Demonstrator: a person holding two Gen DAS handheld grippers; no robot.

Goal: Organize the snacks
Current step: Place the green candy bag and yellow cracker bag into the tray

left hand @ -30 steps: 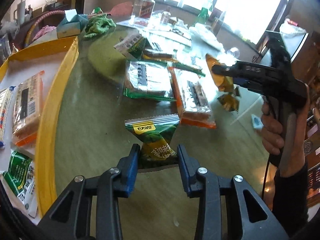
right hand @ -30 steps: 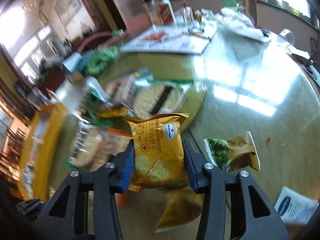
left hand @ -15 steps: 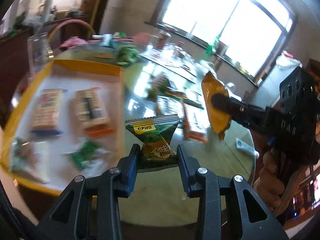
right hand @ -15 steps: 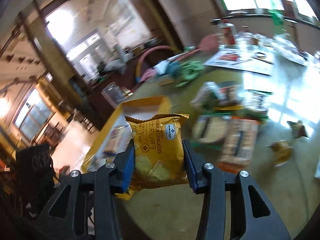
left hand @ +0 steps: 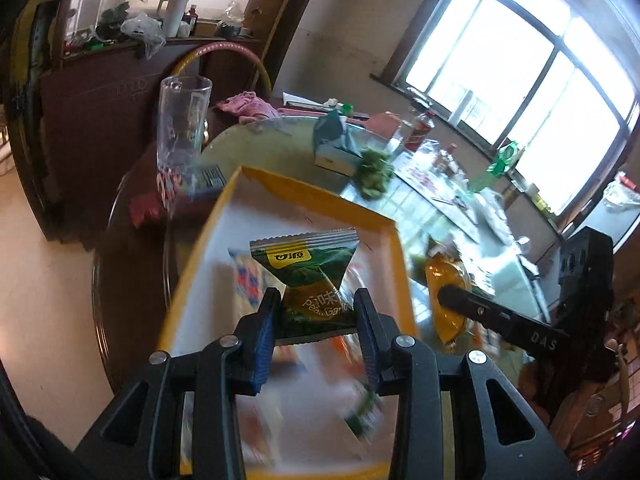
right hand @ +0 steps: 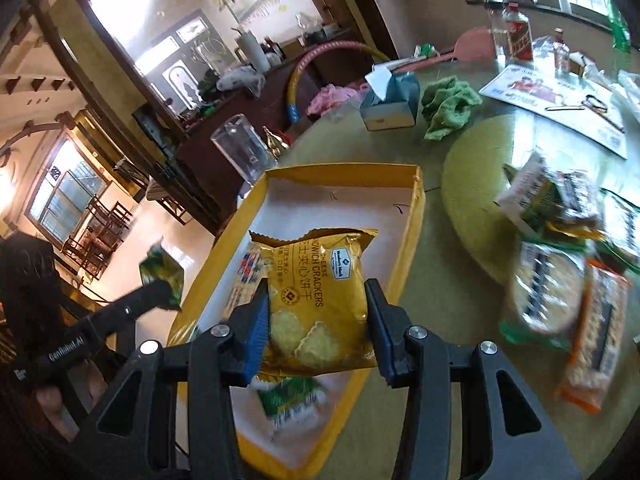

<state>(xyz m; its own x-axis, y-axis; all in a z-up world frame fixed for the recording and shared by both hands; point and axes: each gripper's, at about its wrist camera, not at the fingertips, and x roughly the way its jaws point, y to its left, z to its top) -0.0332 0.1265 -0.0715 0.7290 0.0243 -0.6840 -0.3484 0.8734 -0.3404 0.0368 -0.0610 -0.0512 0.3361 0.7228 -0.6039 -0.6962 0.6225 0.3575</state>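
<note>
My left gripper (left hand: 316, 316) is shut on a green pea snack packet (left hand: 310, 268) and holds it above the yellow-rimmed box (left hand: 320, 196). My right gripper (right hand: 318, 320) is shut on a yellow sandwich cracker packet (right hand: 316, 300), held over the same box (right hand: 412, 240). Several packets lie blurred inside the box. The right gripper with its yellow packet (left hand: 448, 296) shows in the left wrist view, at the box's right. The left gripper with the green packet (right hand: 162, 276) shows at the left of the right wrist view.
More snack packets (right hand: 560, 280) lie on the green turntable (right hand: 476, 168) and table at the right. A clear glass mug (right hand: 244, 152), a tissue box (right hand: 390, 100) and a green cloth (right hand: 448, 106) stand beyond the box. Bottles (right hand: 516, 36) and papers are at the back.
Both grippers have swung left from the pile of packets on the table to over the yellow box, each still holding its packet.
</note>
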